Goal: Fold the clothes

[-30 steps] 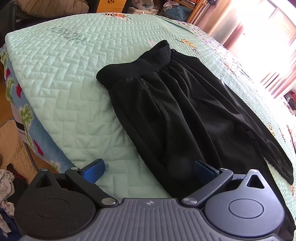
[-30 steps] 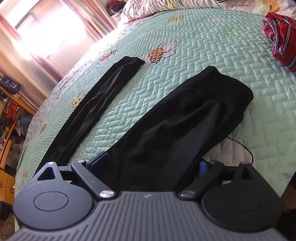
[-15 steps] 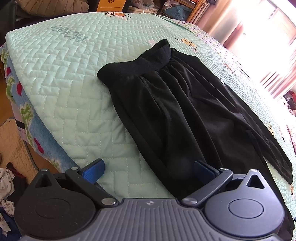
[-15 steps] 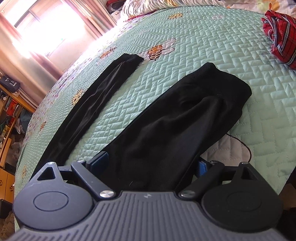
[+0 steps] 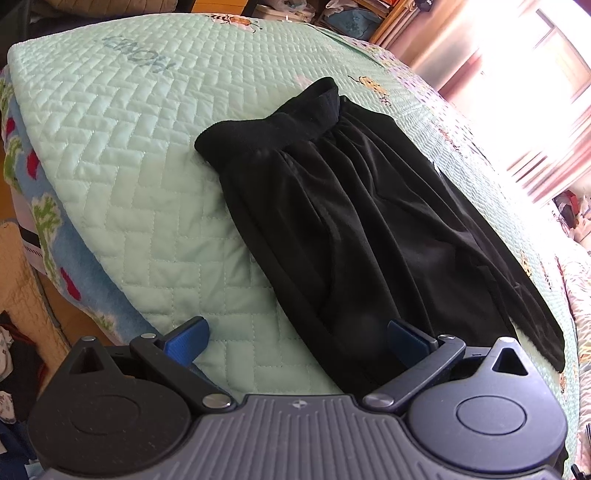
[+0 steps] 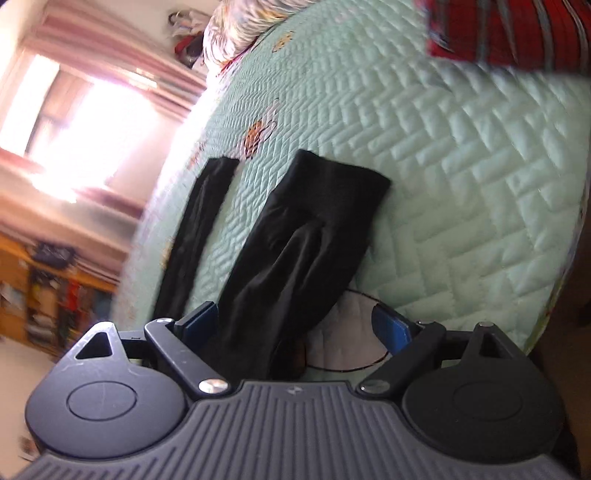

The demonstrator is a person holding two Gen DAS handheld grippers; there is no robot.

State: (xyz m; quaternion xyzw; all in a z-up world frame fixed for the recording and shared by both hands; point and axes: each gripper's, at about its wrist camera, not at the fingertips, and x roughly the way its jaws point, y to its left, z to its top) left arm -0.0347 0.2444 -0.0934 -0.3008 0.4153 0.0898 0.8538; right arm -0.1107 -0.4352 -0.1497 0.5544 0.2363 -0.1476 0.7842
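Observation:
Black trousers (image 5: pixel 351 221) lie flat on the mint quilted bedspread (image 5: pixel 129 147), waistband (image 5: pixel 273 129) at the far end in the left wrist view. My left gripper (image 5: pixel 295 338) is open, hovering over the trousers' near edge, blue pads spread. In the right wrist view the two trouser legs (image 6: pixel 295 236) lie spread apart, the near leg's cuff (image 6: pixel 343 177) pointing away. My right gripper (image 6: pixel 295 325) is open above the near leg, holding nothing.
A red plaid garment (image 6: pixel 509 33) lies at the far right of the bed. A thin black cord (image 6: pixel 362 295) loops on a pale patch near the right gripper. The bed edge drops at the left (image 5: pixel 40 221). Bright window and shelves beyond.
The right gripper has swung and tilted sharply, lifting back from the leg; its view is blurred. The left gripper has hardly moved. Both stay open.

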